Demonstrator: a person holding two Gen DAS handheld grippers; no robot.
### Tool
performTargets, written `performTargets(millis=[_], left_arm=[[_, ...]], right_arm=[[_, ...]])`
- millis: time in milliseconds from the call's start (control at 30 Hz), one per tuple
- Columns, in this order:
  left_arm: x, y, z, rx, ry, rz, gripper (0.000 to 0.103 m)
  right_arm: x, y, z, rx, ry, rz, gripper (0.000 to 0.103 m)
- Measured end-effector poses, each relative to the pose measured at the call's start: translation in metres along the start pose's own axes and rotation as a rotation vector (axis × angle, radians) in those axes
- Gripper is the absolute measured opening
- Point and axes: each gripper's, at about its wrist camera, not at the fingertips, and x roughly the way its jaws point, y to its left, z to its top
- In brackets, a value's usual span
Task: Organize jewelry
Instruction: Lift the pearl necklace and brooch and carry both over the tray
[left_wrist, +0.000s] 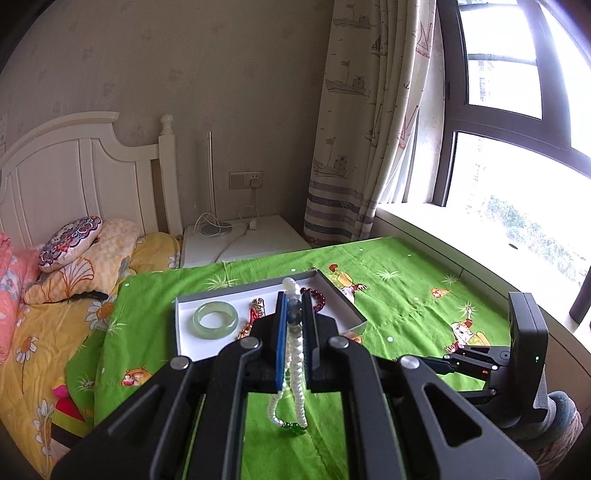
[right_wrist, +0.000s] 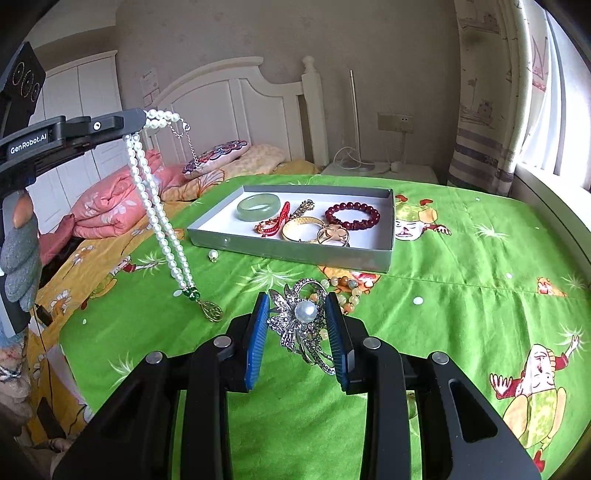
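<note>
My left gripper (left_wrist: 294, 306) is shut on a white pearl necklace (left_wrist: 295, 354) that hangs down to a green pendant above the green cloth. In the right wrist view the left gripper (right_wrist: 142, 120) holds the necklace (right_wrist: 162, 221) in the air, left of the tray. The grey tray (right_wrist: 295, 251) holds a jade bangle (right_wrist: 258, 206), red bead bracelet (right_wrist: 352, 218), gold bangles and red pieces. My right gripper (right_wrist: 297, 321) straddles a silver pearl brooch (right_wrist: 304, 319) lying on the cloth; its jaws stand beside the brooch, apparently not clamped on it.
A beaded bracelet (right_wrist: 345, 290) lies on the green cloth (right_wrist: 461, 295) just beyond the brooch, and a single pearl piece (right_wrist: 213, 254) lies left of the tray. Pillows and quilts are at the left, a nightstand (right_wrist: 376, 170) behind, a window at the right.
</note>
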Motion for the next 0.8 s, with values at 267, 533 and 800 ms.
performTargets(millis=[267, 533, 800], left_arm=[[0.004, 0.006, 0.016, 0.012, -0.014, 0.030, 0.007], [0.008, 0.010, 0.043, 0.044, -0.039, 0.066, 0.007], [0.018, 0.024, 0.058, 0.045, -0.041, 0.108, 0.007]], right_arm=[[0.010, 0.007, 0.013, -0.046, 0.002, -0.010, 0.030], [0.020, 0.011, 0.028, -0.068, -0.008, -0.016, 0.030], [0.030, 0.008, 0.048, -0.070, -0.022, -0.022, 0.030]])
